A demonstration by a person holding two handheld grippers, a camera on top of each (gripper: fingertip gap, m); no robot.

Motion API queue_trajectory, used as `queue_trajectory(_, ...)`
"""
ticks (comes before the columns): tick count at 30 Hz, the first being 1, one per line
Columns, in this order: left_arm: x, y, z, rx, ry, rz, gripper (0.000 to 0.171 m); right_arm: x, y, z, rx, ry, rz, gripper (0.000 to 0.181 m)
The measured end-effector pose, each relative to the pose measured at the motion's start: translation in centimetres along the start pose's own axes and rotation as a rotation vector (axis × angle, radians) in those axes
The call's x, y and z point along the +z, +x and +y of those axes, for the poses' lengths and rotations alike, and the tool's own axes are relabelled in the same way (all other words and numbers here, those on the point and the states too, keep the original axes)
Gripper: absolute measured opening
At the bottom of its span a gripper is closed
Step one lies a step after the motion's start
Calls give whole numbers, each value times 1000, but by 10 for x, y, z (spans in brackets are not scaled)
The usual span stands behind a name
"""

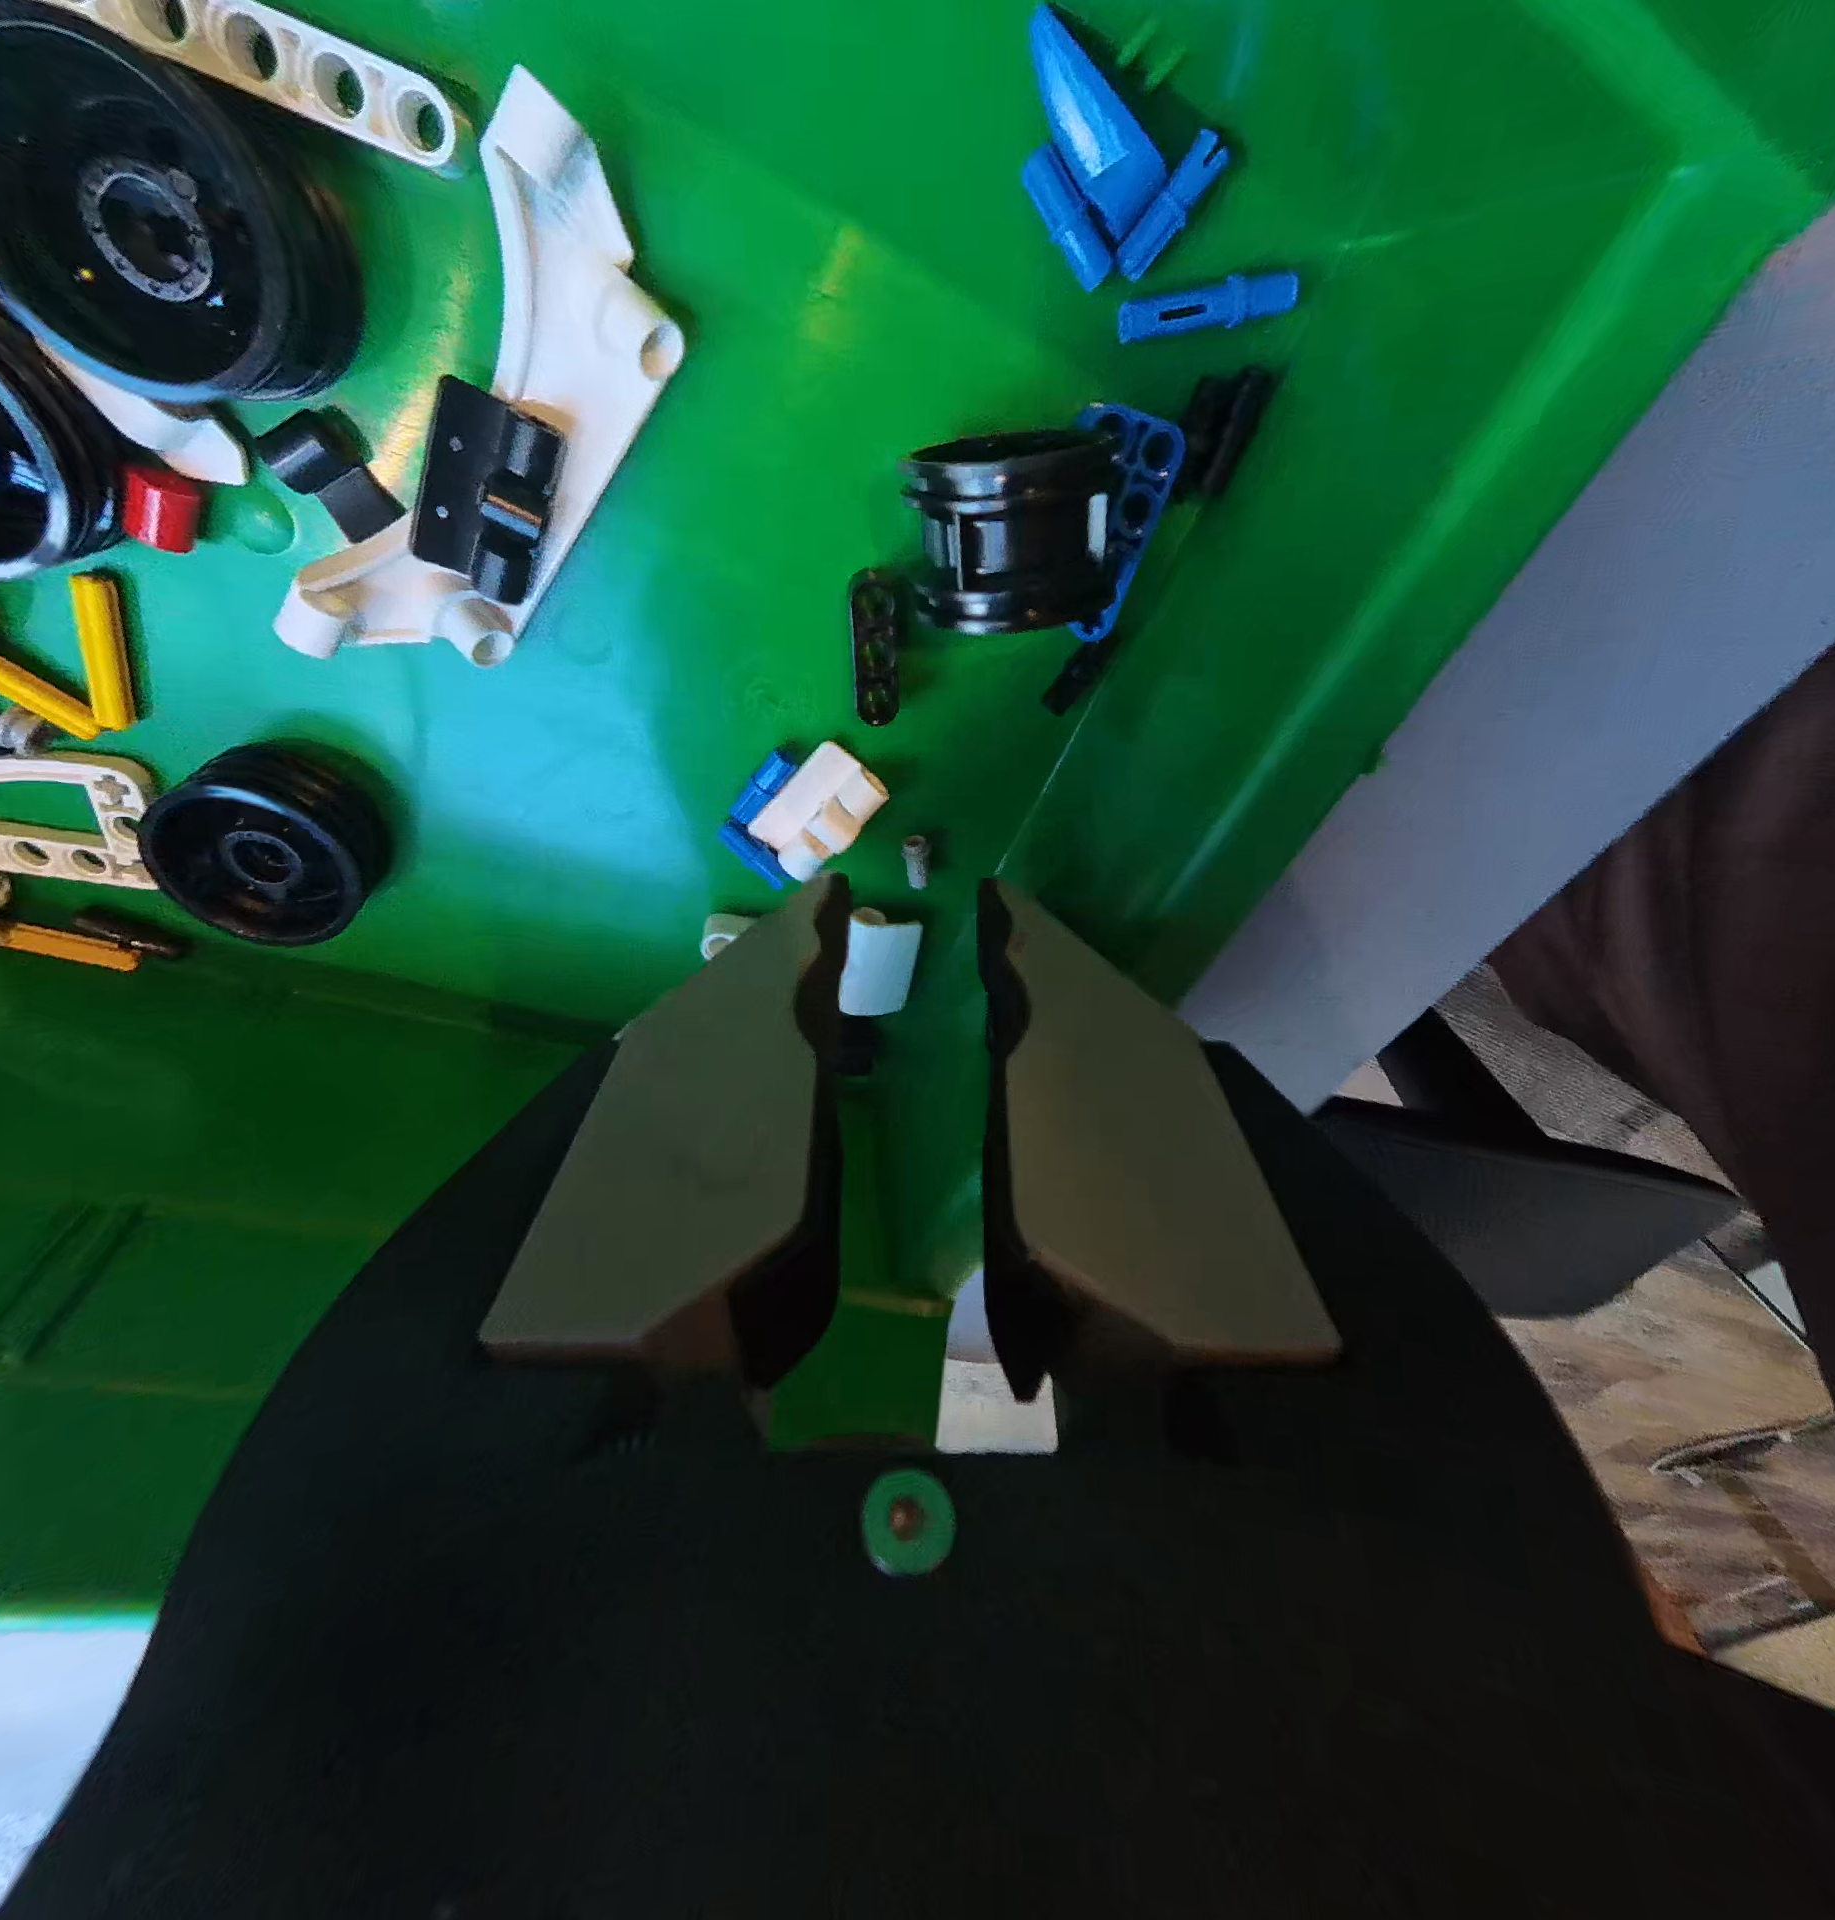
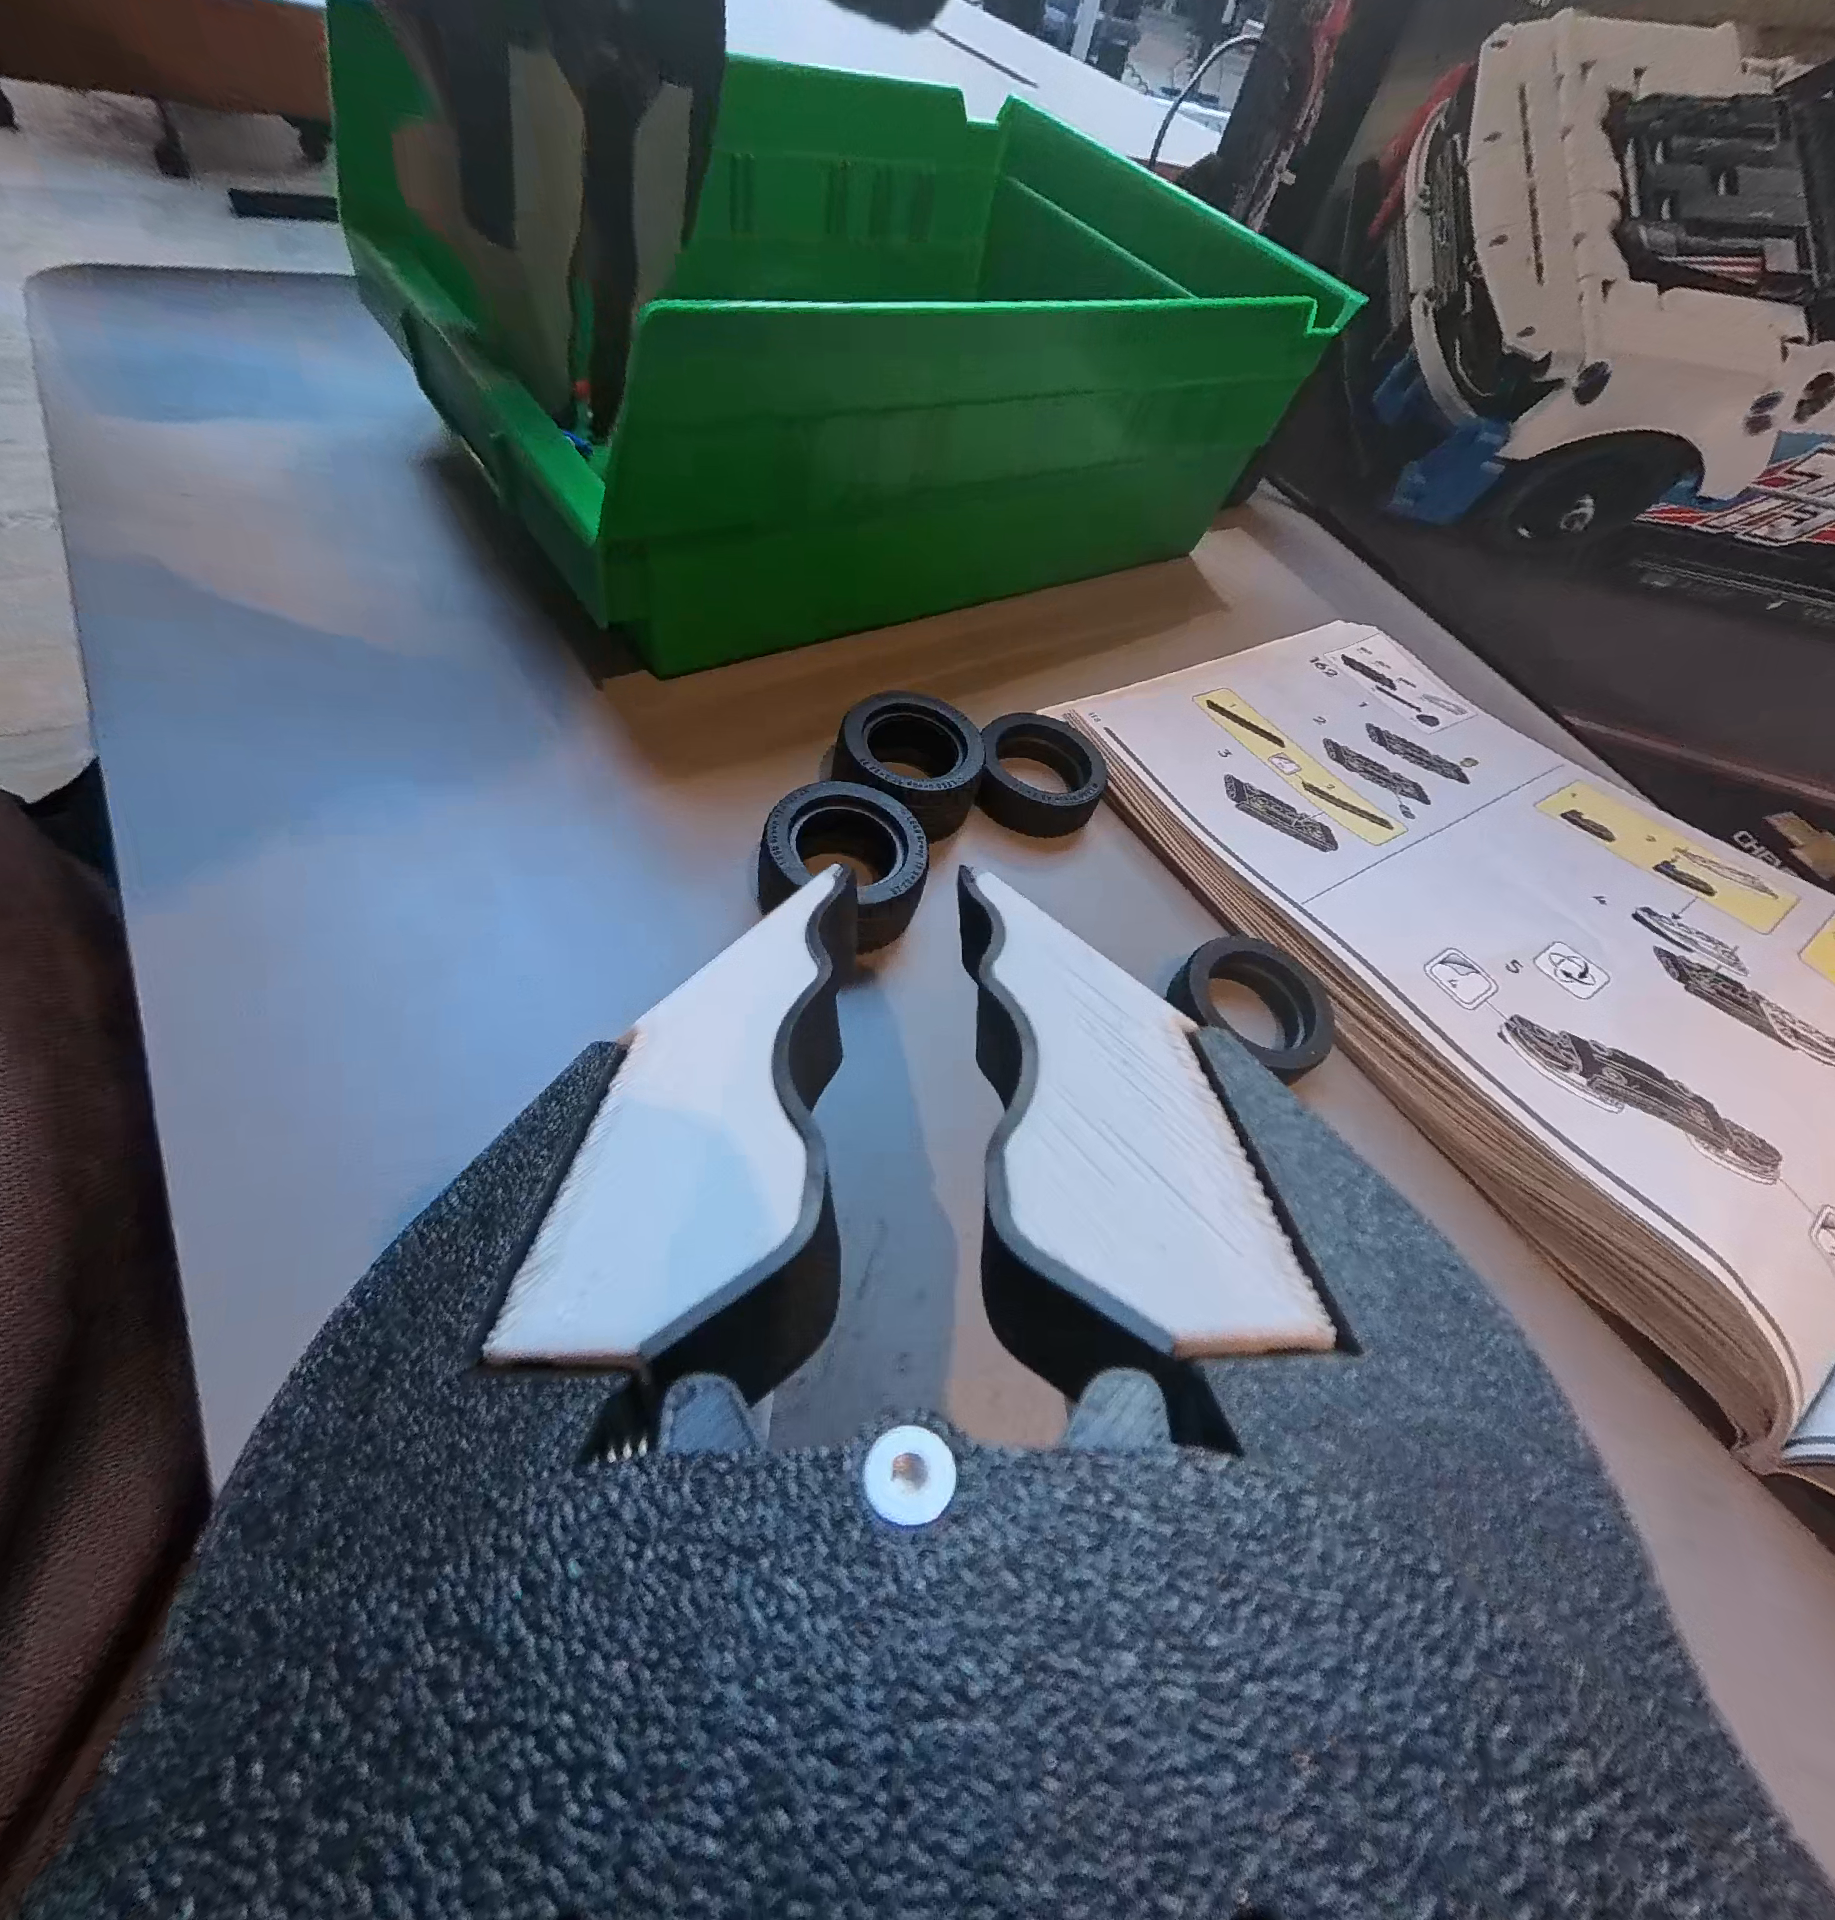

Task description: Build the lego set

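Left gripper (image 1: 908, 899), fingers spread, straddles a small white piece (image 1: 877, 961) in the green bin (image 1: 1308, 623); closing off-centre could flick it away. Right gripper (image 2: 900, 883) idles, fingers spread.

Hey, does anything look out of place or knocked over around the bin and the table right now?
Nothing stands out. Loose parts lie scattered inside the green bin, four black tyres sit on the table beside the open instruction booklet, and nothing looks spilled or broken.
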State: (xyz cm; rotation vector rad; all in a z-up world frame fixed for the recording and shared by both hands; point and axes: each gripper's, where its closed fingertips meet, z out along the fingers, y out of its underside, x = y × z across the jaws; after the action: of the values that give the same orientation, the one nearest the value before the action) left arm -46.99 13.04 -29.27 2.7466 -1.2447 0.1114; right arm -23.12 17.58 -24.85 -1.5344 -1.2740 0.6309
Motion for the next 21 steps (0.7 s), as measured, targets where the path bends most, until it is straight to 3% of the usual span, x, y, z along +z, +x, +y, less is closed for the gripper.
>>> queue_trajectory(10, 11, -7, -1, -12, -8, -88, 0, -2, -4, -2, 16, 12, -22, 19)
queue_trajectory(14, 11, -4, -1, -26, 18, -65, 0, -3, -5, -3, 23, 19, -30, 19)
queue_trajectory(16, 10, -1, -1, -35, 31, -50, 12, -4, -6, -3, 28, 21, -35, 19)
queue_trajectory(21, 8, -7, -6, 41, 48, -137, 13, -7, -8, -3, 41, 24, -43, 17)
